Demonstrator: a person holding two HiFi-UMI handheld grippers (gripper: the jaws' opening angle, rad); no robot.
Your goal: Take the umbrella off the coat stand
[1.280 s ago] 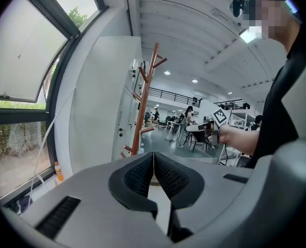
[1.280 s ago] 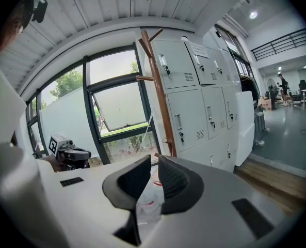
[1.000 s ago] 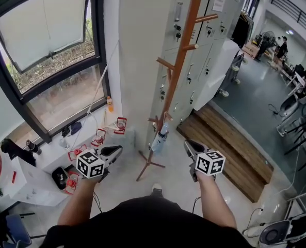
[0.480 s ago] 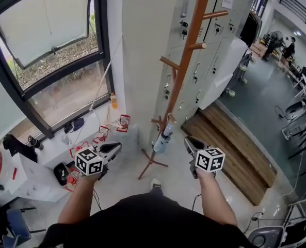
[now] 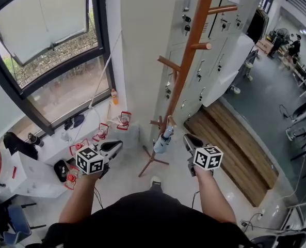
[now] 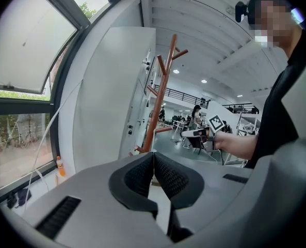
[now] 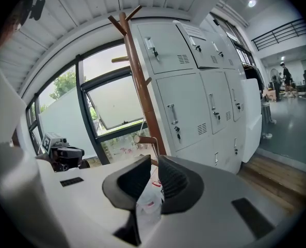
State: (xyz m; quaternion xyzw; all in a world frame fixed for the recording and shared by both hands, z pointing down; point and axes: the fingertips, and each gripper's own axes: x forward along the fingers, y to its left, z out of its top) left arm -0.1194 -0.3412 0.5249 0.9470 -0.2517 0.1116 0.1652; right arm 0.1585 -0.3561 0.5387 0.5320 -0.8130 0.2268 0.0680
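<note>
**Ana:** Where was the umbrella at that moment?

**Ben:** The umbrella (image 5: 161,141) hung folded and pale by its strap from a low peg of the wooden coat stand (image 5: 188,68). It was close against the pole and above the stand's splayed feet. Neither gripper had hold of it.

**Ana:** And how did the person's two grippers stand?

**Ben:** Both were held out in front of the person, one on each side of the umbrella. The left gripper (image 5: 114,149) was well off to the umbrella's left, its jaws closed tip to tip with nothing in them. The right gripper (image 5: 190,140) was just beside the umbrella on its right and apart from it. Its jaws stood a narrow way apart. The right gripper view showed something pale through that gap, and the pads pressed on nothing.

**Ana:** What stood around the stand?

**Ben:** Grey lockers (image 5: 214,56) were right behind it. A window (image 5: 44,50) with one pane tilted open was to its left. A low wooden platform (image 5: 230,151) lay on the floor to its right, at the lockers' foot.
</note>
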